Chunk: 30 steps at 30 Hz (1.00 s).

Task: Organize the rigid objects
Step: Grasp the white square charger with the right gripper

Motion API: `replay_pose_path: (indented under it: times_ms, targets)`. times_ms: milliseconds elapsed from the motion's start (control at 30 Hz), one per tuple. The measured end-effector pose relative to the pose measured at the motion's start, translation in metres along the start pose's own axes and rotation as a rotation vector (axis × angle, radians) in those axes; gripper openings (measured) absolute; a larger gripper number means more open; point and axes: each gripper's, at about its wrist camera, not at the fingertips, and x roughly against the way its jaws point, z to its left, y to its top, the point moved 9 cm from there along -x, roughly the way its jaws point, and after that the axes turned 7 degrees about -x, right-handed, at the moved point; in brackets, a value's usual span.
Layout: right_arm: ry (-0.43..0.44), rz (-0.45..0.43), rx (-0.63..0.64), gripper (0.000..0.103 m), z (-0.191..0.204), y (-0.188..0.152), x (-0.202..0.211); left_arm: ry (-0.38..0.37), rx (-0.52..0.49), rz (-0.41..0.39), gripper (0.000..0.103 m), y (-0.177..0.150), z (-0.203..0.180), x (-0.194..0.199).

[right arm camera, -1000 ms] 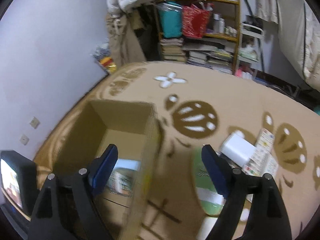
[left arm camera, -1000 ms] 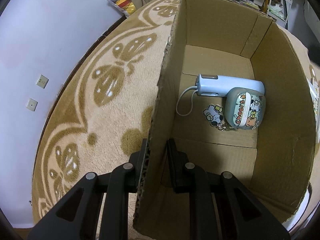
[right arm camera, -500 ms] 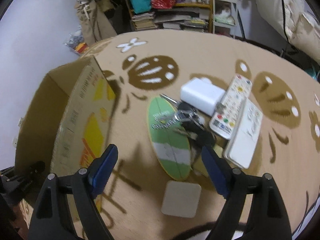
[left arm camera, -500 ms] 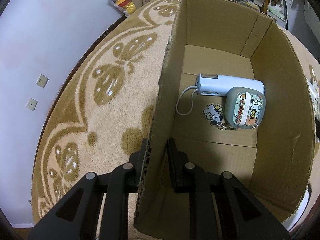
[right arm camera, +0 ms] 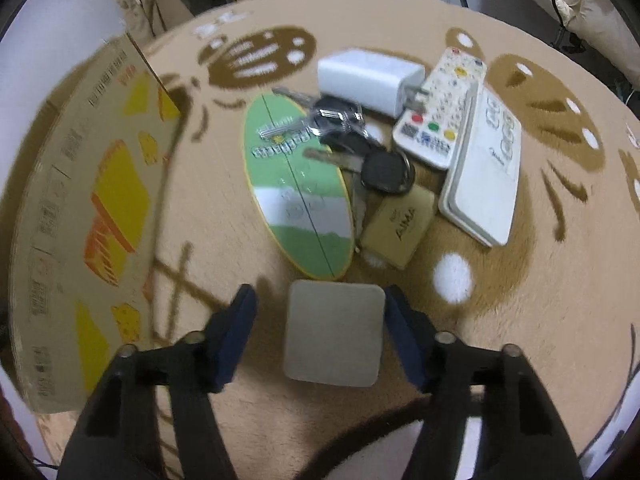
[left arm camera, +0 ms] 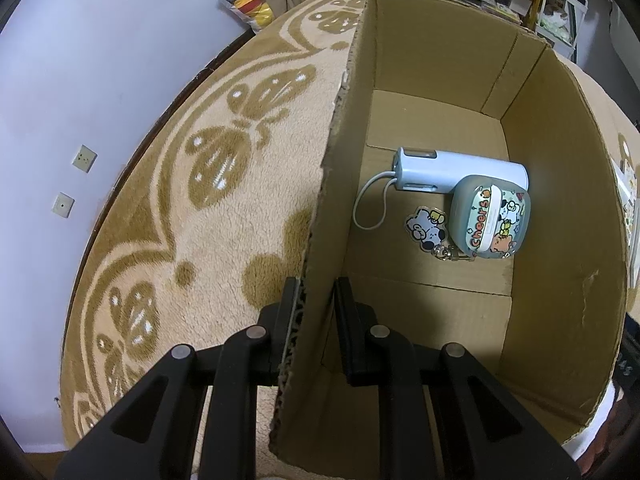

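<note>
My left gripper [left arm camera: 316, 304] is clamped on the near wall of the cardboard box [left arm camera: 560, 184], one finger outside over the rug [left arm camera: 224, 216] and one inside, the corrugated edge pinched between them at the lower centre of the left wrist view. Inside the box, right of centre, a pale blue power bank [left arm camera: 460, 172] lies flat with its white cable [left arm camera: 370, 204] looping toward the left wall. A grey earbud case [left arm camera: 490, 216] with cartoon stickers rests against the power bank's lower right end, and a dog-shaped keychain charm [left arm camera: 426, 230] lies just beside the case on its left.

In the right wrist view, my right gripper [right arm camera: 318, 334] is spread wide, its blue pads [right arm camera: 234, 332] flanking a grey square tile [right arm camera: 334, 334] at the lower centre. The right pad looks to be at the tile's edge; the left one stands apart from it, so nothing is gripped. Above the tile lies a green and white oval board [right arm camera: 298, 188], with a bunch of keys [right arm camera: 352, 140] overlapping its upper right edge. A tan tag [right arm camera: 402, 224] sits under the keys, right of the board. A white charger plug [right arm camera: 368, 80] lies in the upper centre, touching a white remote [right arm camera: 442, 108] with coloured buttons, which partly rests on a second, longer white remote [right arm camera: 486, 172]. The box's printed outer wall [right arm camera: 88, 208] fills the left of that frame.
</note>
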Motion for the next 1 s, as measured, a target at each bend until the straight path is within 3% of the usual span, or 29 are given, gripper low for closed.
replay_pose_path:
  times_ms: [67, 433, 667, 1000]
  targets:
    - [-0.039, 0.007, 0.000, 0.050, -0.004, -0.002, -0.003, 0.001, 0.000, 0.000, 0.017, 0.000, 0.000, 0.000]
    - [-0.024, -0.042, -0.011, 0.049, -0.006, 0.007, 0.005, -0.004, 0.005, 0.002, 0.017, 0.000, 0.000, -0.001]
    - [0.001, -0.125, -0.007, 0.049, -0.002, 0.023, 0.027, 0.001, 0.004, 0.002, 0.017, 0.000, -0.001, 0.000]
    - [0.073, -0.191, 0.031, 0.049, 0.032, 0.045, 0.047, 0.009, 0.003, 0.003, 0.017, 0.001, -0.002, 0.001]
